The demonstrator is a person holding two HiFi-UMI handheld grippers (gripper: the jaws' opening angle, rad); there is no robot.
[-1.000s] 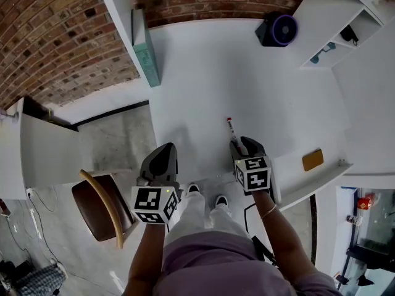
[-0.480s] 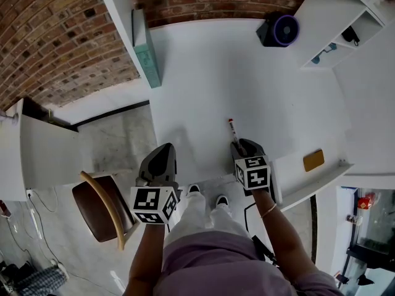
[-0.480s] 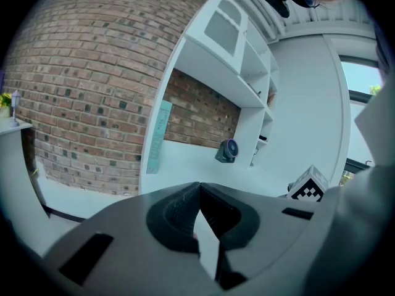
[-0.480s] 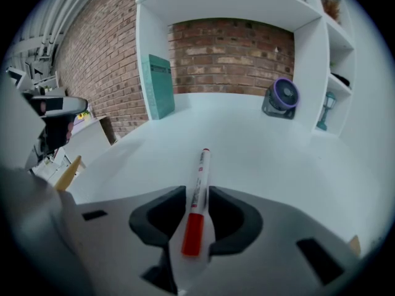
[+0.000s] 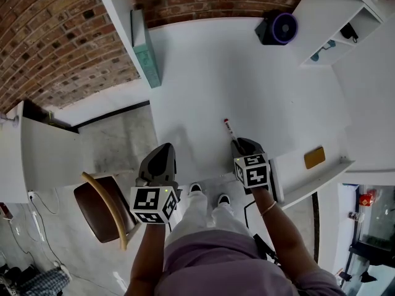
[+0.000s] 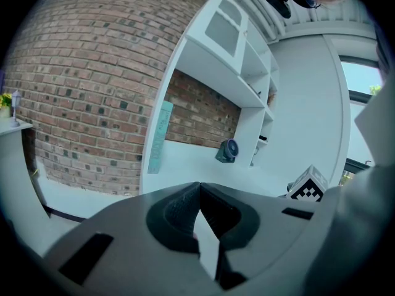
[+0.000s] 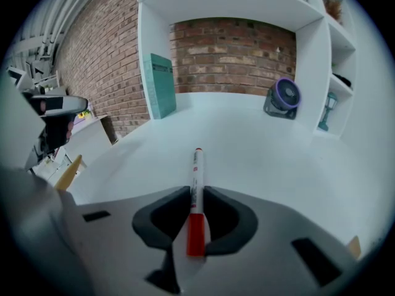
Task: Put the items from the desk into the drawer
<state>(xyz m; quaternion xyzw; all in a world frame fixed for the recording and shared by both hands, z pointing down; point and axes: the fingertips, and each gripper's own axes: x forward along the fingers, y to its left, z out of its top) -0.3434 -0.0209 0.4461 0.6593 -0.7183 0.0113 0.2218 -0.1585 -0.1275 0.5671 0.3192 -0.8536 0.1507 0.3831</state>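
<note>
A white marker with a red cap (image 7: 196,184) lies on the white desk (image 5: 247,73) near its front edge, with its far end pointing away from me. My right gripper (image 7: 196,193) has just been closing, and its pads now press on both sides of the marker (image 5: 228,128) at the cap end. In the head view the right gripper (image 5: 236,142) tilts down onto the desk. My left gripper (image 5: 164,148) hangs off the desk's front left edge. The left gripper (image 6: 199,187) has its tips together and holds nothing.
A teal book (image 5: 145,48) leans against the left shelf wall. A black speaker with a purple ring (image 5: 278,28) stands at the back right beside white shelves (image 5: 336,17). An open white drawer (image 5: 321,176) at the right holds a tan item (image 5: 313,158). A wooden chair (image 5: 102,205) stands lower left.
The marker's far tip has shifted slightly to the left. Both hands have kept their places.
</note>
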